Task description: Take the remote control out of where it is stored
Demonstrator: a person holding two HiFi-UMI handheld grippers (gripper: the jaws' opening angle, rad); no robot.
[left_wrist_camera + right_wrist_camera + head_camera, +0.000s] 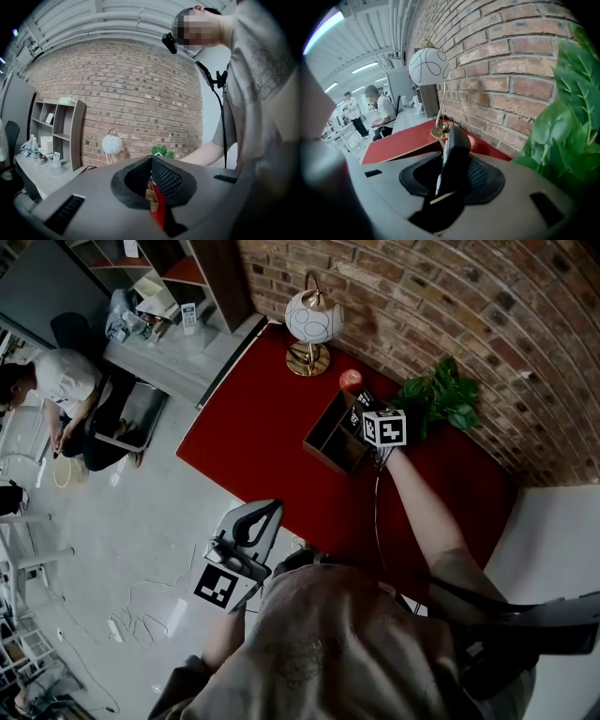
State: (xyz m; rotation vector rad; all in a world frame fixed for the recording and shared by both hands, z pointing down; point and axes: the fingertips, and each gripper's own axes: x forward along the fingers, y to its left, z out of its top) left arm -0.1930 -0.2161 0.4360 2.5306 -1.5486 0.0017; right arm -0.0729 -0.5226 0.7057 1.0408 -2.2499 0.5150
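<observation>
Head view: R gripper (360,405) points down into the open brown wooden box (328,442) on the red tabletop (253,446), close to the brick wall (525,324). L gripper (269,512) hangs off the tabletop's edge, well apart from the box.

L gripper view: fingers (166,178) pinched together at the tips, nothing betw. them; box + tabletop lie beyond.

R gripper view: fingers clamp the slim black remote control (454,154), upright betw. them. White-globe brass lamp (429,65) stands beyond the fingers, green leafy plant (567,122) to their right.
</observation>
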